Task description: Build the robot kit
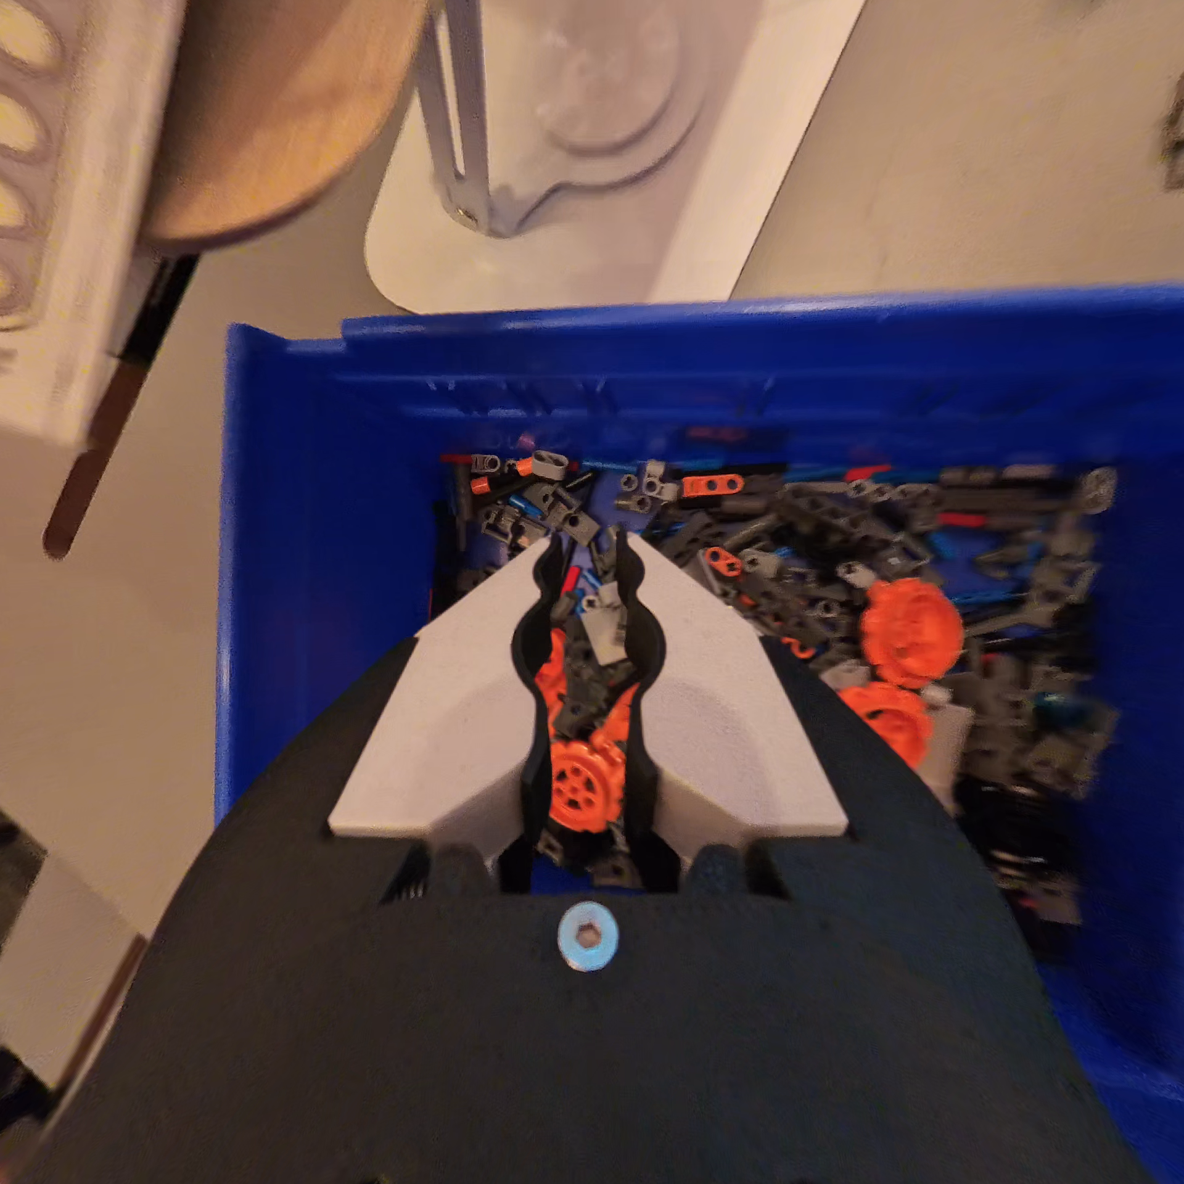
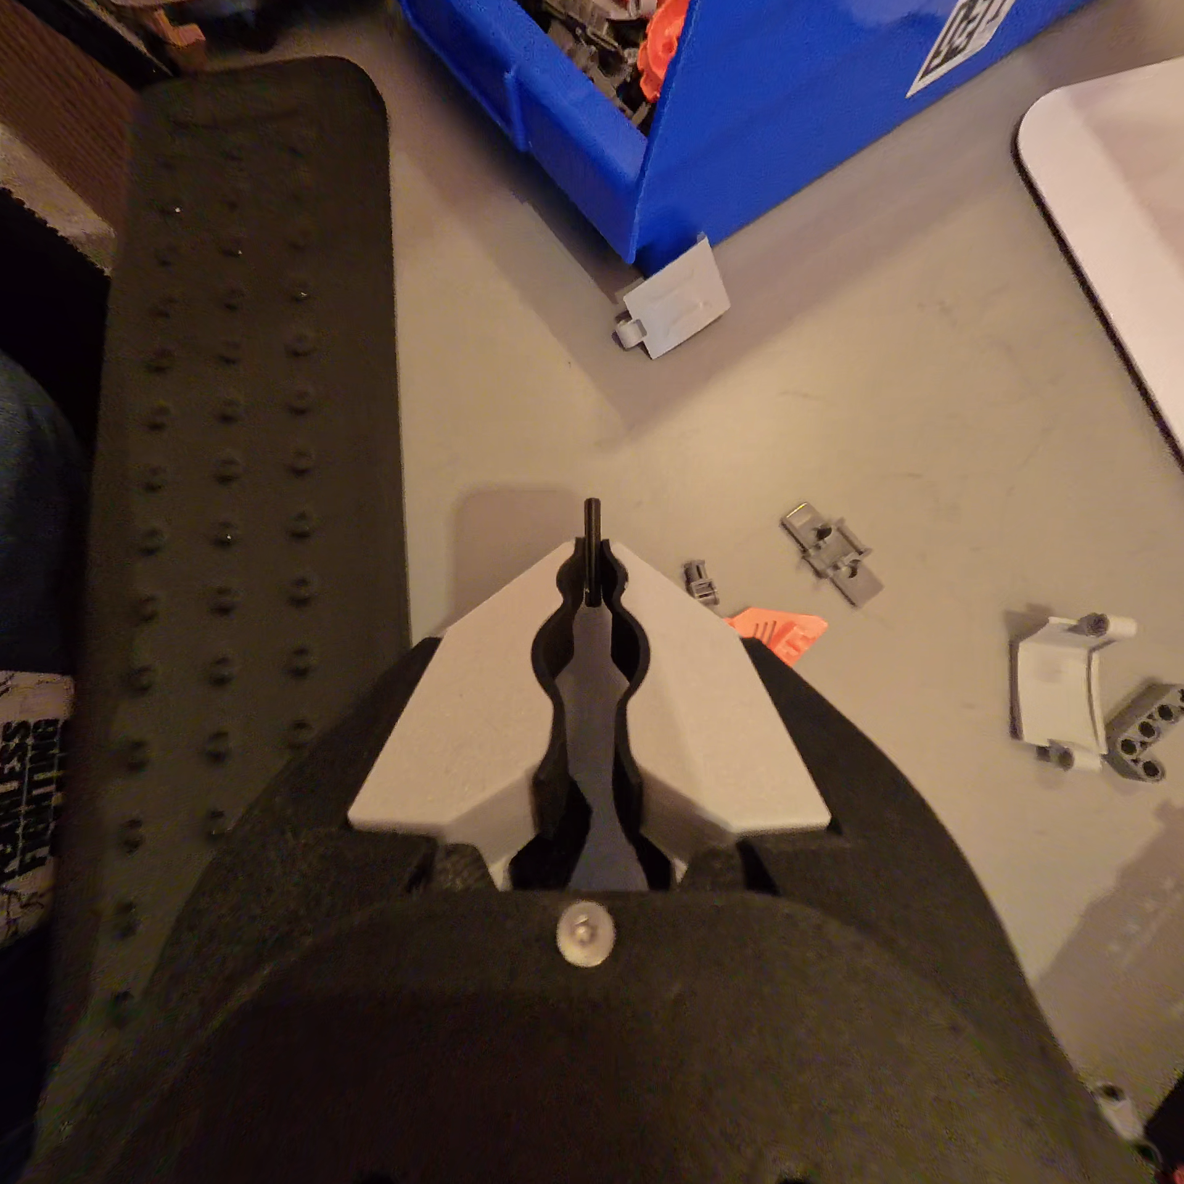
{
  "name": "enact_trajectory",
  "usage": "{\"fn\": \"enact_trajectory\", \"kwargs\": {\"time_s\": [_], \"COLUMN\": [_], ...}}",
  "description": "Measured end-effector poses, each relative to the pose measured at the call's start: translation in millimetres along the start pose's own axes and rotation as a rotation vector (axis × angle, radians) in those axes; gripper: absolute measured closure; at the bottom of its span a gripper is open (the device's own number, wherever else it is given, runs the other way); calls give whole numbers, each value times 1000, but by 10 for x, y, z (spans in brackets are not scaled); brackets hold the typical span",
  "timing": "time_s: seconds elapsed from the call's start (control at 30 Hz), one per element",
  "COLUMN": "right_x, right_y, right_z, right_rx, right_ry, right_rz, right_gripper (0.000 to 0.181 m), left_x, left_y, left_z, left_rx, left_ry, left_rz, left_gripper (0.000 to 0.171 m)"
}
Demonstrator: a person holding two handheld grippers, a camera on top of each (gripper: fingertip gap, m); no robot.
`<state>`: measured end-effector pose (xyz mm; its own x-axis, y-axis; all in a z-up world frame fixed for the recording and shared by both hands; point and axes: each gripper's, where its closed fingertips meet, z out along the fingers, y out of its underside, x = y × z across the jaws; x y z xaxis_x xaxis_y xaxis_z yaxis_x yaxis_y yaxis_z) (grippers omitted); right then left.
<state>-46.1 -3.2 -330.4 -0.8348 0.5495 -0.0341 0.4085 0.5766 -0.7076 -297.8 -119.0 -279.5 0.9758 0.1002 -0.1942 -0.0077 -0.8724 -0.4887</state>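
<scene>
black slim rod pinched in right tool; left tool over blue bin.

We note a black-and-white square-code sticker on the blue bin's outer wall, and bold black lettering on a pale printed item at the desk's left edge.

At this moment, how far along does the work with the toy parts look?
Done: several parts lie out on the table, among them a grey panel and an orange piece. In hand: the right gripper pinches a thin black pin; the left gripper hangs open over the pile. Left: the blue bin is still full.
</scene>
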Motion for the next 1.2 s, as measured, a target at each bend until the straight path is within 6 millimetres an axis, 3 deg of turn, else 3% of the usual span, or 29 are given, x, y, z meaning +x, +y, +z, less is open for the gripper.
{"fn": "enact_trajectory", "kwargs": {"time_s": [0.17,0.43,0.6,0.73,0.87,0.97,1.07,1.2], "right_x": [14,29,49,71,96,99,94,87], "right_y": [20,27,33,30,8,16,38,36], "right_z": [27,8,-6,-9,-53,-83,-83,-65], "right_rx": [9,43,58,69,85,98,103,111], "right_ry": [13,23,25,27,35,36,31,23], "right_rz": [25,51,63,69,69,76,84,93], "right_gripper": [175,177,178,179,179,179,180,181], "left_x": [-198,-277,-251,-100,-15,186,654,1156], "left_y": [127,113,79,155,265,235,156,212], "left_z": [380,648,680,618,360,0,-291,-291], "left_rx": [-108,-120,-84,-124,-156,-128,-102,-148], "left_ry": [6,83,125,212,228,297,449,529], "left_rz": [134,176,168,131,103,93,130,233], "left_gripper": [153,151,155,159,154,148,144,146]}}
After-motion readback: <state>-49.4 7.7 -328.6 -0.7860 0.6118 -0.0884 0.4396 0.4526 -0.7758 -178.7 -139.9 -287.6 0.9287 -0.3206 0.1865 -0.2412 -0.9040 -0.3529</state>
